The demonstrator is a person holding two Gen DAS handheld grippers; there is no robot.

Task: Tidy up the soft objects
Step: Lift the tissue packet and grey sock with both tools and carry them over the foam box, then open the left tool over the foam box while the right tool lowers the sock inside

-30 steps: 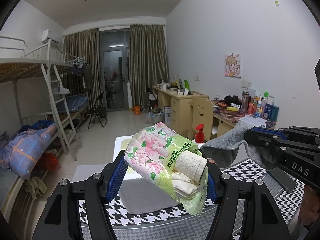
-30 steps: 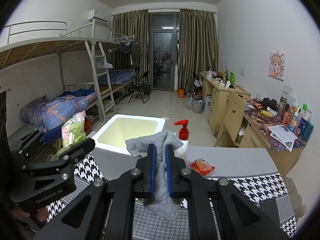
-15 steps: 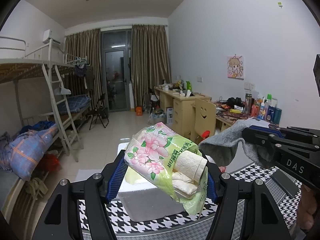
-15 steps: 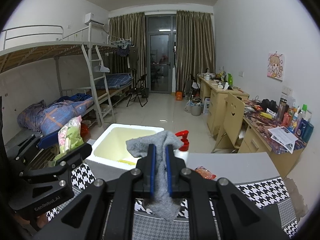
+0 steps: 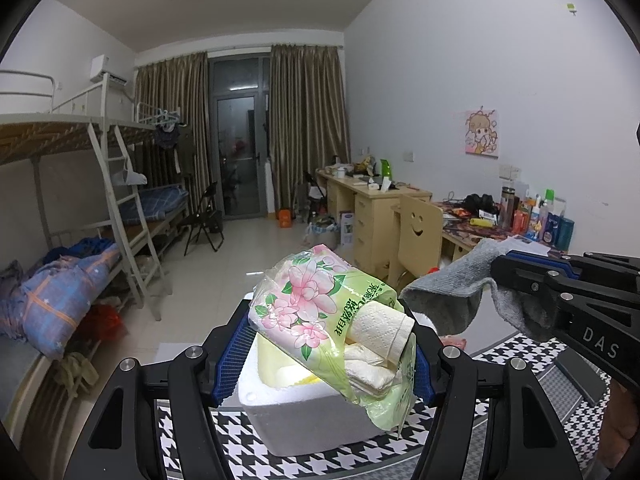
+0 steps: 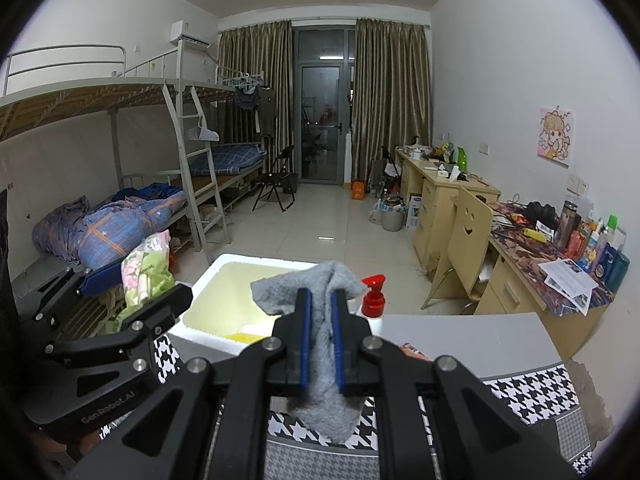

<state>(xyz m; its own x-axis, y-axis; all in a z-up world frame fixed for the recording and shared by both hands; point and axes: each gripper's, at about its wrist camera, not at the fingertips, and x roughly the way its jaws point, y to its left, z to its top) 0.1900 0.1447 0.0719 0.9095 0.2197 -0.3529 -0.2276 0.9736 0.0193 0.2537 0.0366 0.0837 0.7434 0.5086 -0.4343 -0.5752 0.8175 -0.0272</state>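
Note:
My left gripper (image 5: 326, 354) is shut on a green floral pack of toilet paper rolls (image 5: 320, 320) and holds it in the air above the near side of a white foam box (image 5: 304, 416). The pack also shows in the right wrist view (image 6: 146, 276). My right gripper (image 6: 320, 340) is shut on a grey cloth (image 6: 316, 292) that hangs down between the fingers, just in front of the foam box (image 6: 208, 284). In the left wrist view the grey cloth (image 5: 452, 288) hangs at the right, beside the pack.
The foam box stands on a houndstooth mat (image 6: 532, 396) on a grey table (image 6: 460, 336). A red pump bottle (image 6: 374, 298) stands right of the box, with a red packet (image 5: 454, 342) near it. Bunk beds (image 6: 120, 208) lie left, desks and a chair (image 6: 468, 232) right.
Both grippers have risen and moved toward the foam box with their loads. The box now sits lower and closer under the toilet paper pack and the cloth.

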